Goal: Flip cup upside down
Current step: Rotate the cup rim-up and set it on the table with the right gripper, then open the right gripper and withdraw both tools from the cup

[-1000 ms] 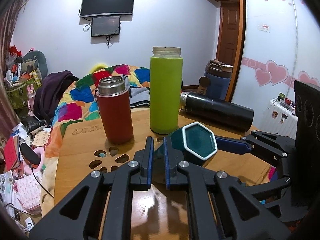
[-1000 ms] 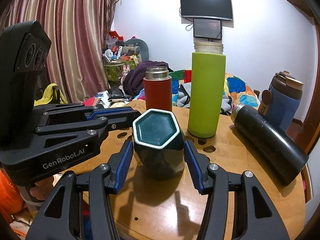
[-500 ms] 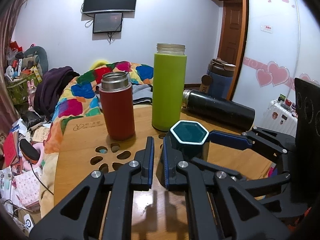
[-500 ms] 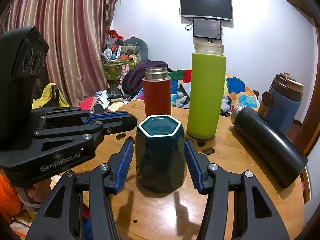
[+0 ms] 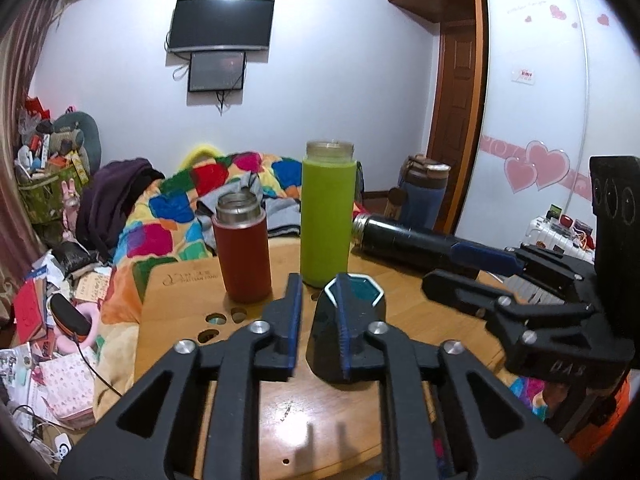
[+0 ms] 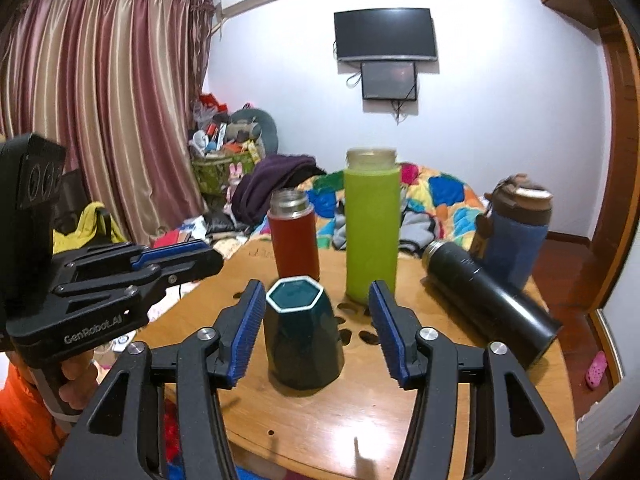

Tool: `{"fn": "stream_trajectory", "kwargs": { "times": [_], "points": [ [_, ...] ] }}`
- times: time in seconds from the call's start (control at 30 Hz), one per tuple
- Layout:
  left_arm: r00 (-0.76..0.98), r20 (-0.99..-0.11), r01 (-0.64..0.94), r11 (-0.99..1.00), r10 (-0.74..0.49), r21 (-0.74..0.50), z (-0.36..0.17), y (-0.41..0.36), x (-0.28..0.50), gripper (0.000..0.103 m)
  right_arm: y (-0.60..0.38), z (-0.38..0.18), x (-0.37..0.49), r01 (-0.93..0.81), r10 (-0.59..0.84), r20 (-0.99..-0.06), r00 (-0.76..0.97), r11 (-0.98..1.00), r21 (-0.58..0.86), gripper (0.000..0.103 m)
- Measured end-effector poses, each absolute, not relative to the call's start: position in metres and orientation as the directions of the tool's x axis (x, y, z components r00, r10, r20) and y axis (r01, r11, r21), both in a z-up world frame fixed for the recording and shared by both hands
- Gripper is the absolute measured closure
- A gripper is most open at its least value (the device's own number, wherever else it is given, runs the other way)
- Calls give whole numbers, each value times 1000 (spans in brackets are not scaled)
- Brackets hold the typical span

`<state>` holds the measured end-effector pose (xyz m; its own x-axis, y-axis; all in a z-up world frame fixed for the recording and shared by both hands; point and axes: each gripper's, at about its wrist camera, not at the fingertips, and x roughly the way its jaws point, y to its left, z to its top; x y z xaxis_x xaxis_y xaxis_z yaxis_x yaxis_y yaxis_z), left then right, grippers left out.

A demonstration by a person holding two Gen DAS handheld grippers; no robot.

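Observation:
A dark teal hexagonal cup (image 6: 302, 340) stands on the round wooden table (image 6: 440, 412), wide end down, with its white-edged hexagonal face up. My right gripper (image 6: 316, 328) is open, its blue pads on either side of the cup and clear of it. In the left wrist view the cup (image 5: 346, 336) stands just behind my left gripper's right finger. My left gripper (image 5: 316, 332) is slightly open and holds nothing, to the left of the cup.
Behind the cup stand a red flask (image 6: 294, 240) and a tall green bottle (image 6: 371, 228). A black flask (image 6: 492, 304) lies on its side at the right, with a blue tumbler (image 6: 516, 232) behind it. A bed and floor clutter lie beyond the table.
The cup went from tilted in my right gripper to standing on the table. The right jaws opened and let go of it. Both grippers drew back a little.

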<state>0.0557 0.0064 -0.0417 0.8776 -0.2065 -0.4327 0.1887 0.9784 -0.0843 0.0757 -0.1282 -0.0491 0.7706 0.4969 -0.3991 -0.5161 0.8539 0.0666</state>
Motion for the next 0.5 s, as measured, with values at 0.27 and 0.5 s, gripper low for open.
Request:
{"fn": "stream_trajectory", "kwargs": {
  "times": [0.27,0.5],
  "points": [
    [926,-345,150,988,-154,-38,-16,2,20,24,-143,-23,45,-474,466,-304,831,879,50,15],
    [948,-304,89,996,-94,-31,-3,2,-3,0,-155,-9,31,-424,426,-249,870,903,64,0]
  ]
}}
